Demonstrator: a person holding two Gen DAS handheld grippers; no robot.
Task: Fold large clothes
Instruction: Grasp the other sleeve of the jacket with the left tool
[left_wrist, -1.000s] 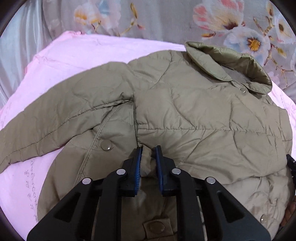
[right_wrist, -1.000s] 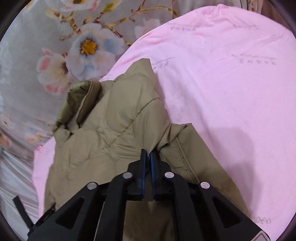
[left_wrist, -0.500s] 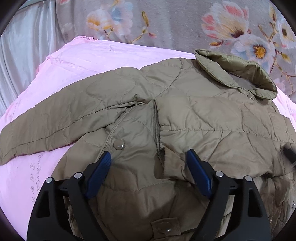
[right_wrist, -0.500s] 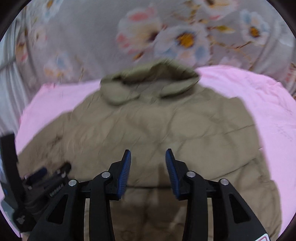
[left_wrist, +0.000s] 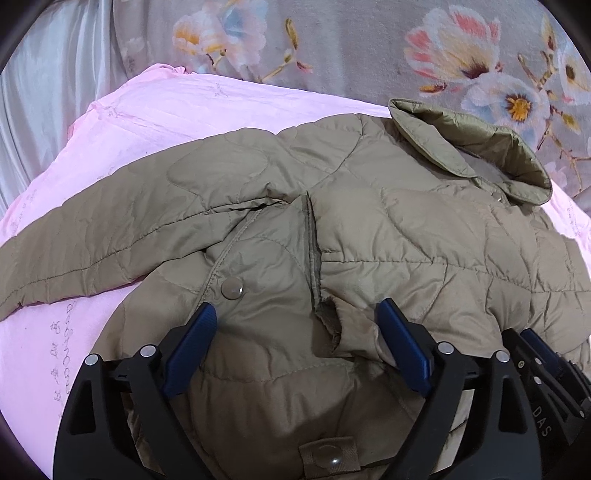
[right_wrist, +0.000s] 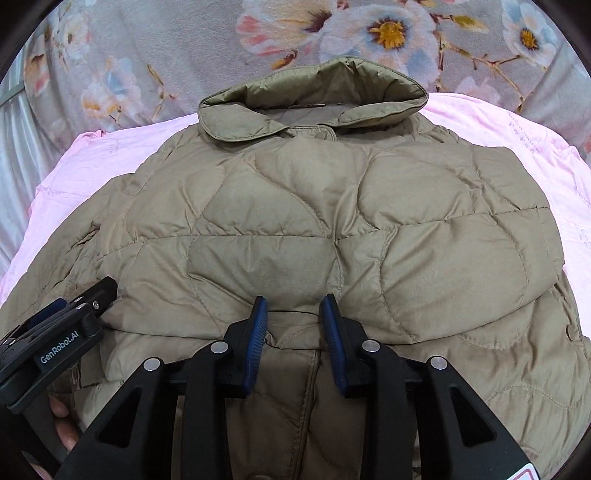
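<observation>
Here, nearest the cameras, the left gripper (left_wrist: 295, 317) stands with its jaws spread wide over the lower front of the khaki quilted jacket (left_wrist: 388, 229); they have just been opening, and nothing is pinched between them, though a rumpled cuff end (left_wrist: 343, 325) of a folded-in sleeve lies on the cloth in the gap. The blue pads (left_wrist: 192, 347) sit just above or on the fabric; contact cannot be told. The right gripper (right_wrist: 293, 306) is parted to a narrow gap after a slight closing, with its tips over the hem of the folded-over panel; the pads do not press on anything, so it holds nothing. In the right wrist view the left tool shows at the lower left, with fingertips of the person's hand (right_wrist: 61, 424) under it.

The jacket lies on a pink sheet (left_wrist: 140, 122), its bulk toward the near edge. A snap button (left_wrist: 232, 288) sits just beyond the left pad. One sleeve (left_wrist: 110, 236) stretches out to the left edge of the pink sheet, lying flat and unfolded. The other side is already folded in, so its outline there runs straight, with bare pink sheet beside it on the right.

Farther off, the collar (right_wrist: 314, 99) stands up at the far edge of the pink sheet, touching the grey flowered cloth (right_wrist: 184, 48) behind. Bare pink shows at the far left corner, and pale satin cloth (left_wrist: 44, 92) rises beyond it
</observation>
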